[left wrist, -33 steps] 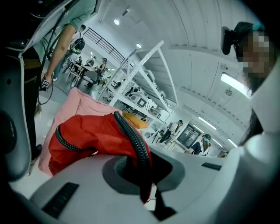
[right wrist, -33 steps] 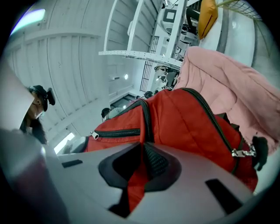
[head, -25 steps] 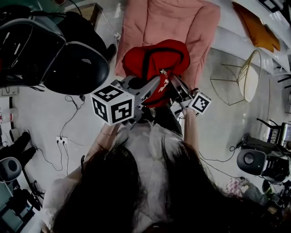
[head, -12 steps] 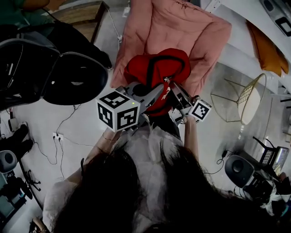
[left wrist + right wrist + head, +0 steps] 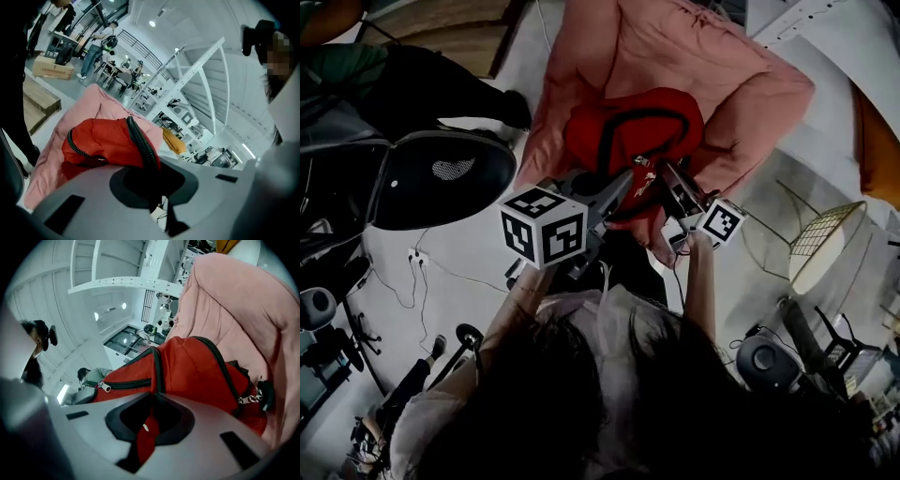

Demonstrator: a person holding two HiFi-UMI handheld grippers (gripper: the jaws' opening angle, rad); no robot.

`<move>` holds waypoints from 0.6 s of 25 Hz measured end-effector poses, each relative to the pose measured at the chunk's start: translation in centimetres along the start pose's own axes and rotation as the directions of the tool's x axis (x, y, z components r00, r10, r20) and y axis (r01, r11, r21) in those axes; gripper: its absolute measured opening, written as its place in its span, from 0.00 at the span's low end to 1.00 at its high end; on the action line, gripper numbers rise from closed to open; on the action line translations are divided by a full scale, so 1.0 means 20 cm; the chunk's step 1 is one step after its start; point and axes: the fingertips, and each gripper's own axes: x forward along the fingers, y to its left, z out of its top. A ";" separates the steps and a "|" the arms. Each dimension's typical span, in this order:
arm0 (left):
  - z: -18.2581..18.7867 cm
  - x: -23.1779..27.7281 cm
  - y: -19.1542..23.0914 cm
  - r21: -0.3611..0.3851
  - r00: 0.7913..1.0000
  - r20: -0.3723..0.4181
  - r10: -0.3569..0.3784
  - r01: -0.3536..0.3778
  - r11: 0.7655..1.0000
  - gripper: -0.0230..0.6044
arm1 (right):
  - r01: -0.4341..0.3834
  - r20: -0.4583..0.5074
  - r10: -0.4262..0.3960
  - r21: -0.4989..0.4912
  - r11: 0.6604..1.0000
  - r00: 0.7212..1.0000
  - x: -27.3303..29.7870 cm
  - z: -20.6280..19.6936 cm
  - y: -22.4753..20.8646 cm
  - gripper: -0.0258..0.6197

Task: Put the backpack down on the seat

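My left gripper (image 5: pixel 612 190) is clamped shut on the backpack's black strap (image 5: pixel 140 143). My right gripper (image 5: pixel 677 190) is clamped on a red strap (image 5: pixel 146 439) of the same bag. The red backpack (image 5: pixel 633 141) sits in the upper middle of the head view, over the front of the pink seat (image 5: pixel 675 47) and touching its cushion. I can't tell whether its weight rests there. A black office chair (image 5: pixel 441 178) stands at the left of the frame.
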 end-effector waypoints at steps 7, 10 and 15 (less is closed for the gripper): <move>-0.03 0.32 0.52 -0.158 0.988 -0.066 0.137 -0.146 0.977 0.10 | 0.164 -0.171 -0.189 -0.151 0.975 0.967 0.26 0.08 -0.50 0.10; -0.12 0.44 0.83 -0.231 0.973 -0.117 0.201 -0.224 0.947 0.10 | 0.221 -0.225 -0.274 -0.237 0.946 0.935 0.37 0.05 -0.71 0.10; -0.31 0.54 1.20 -0.295 0.953 -0.217 0.213 -0.272 0.916 0.10 | 0.159 -0.183 -0.181 -0.129 0.979 0.966 0.57 -0.03 -0.78 0.10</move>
